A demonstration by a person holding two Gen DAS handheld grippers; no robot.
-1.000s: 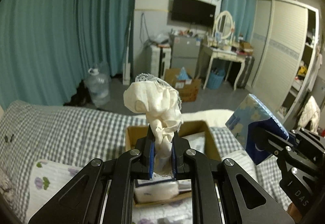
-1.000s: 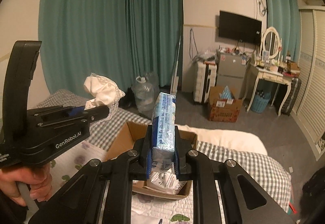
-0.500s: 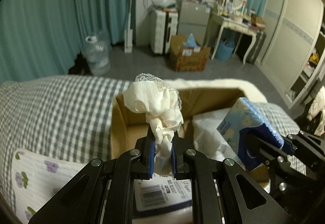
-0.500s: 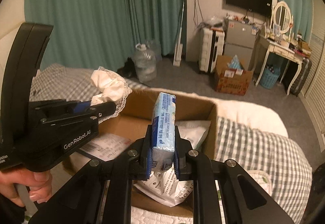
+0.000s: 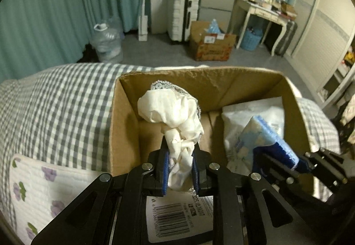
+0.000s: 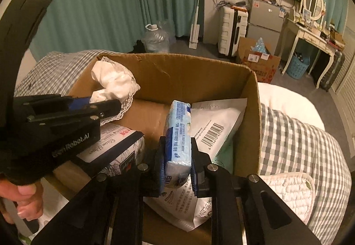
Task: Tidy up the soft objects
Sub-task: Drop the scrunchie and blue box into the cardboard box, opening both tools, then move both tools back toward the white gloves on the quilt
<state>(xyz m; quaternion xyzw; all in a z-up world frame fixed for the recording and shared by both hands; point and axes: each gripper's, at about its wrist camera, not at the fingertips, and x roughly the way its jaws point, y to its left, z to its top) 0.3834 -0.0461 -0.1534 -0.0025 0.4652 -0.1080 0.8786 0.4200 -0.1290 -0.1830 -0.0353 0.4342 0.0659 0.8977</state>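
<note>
My left gripper is shut on a bunched white cloth with a lace edge and holds it over the open cardboard box. The cloth also shows in the right wrist view. My right gripper is shut on a blue tissue pack, held upright inside the same box. The pack shows in the left wrist view at the right. White plastic packs and a boxed tissue pack lie in the box.
The box sits on a bed with a grey checked cover and a floral quilt. Beyond the bed are teal curtains, a water jug, a white suitcase, another cardboard box and a dressing table.
Both grippers have moved forward and down over the box, with the cloth and the tissue pack still held. The box now fills the lower view.
</note>
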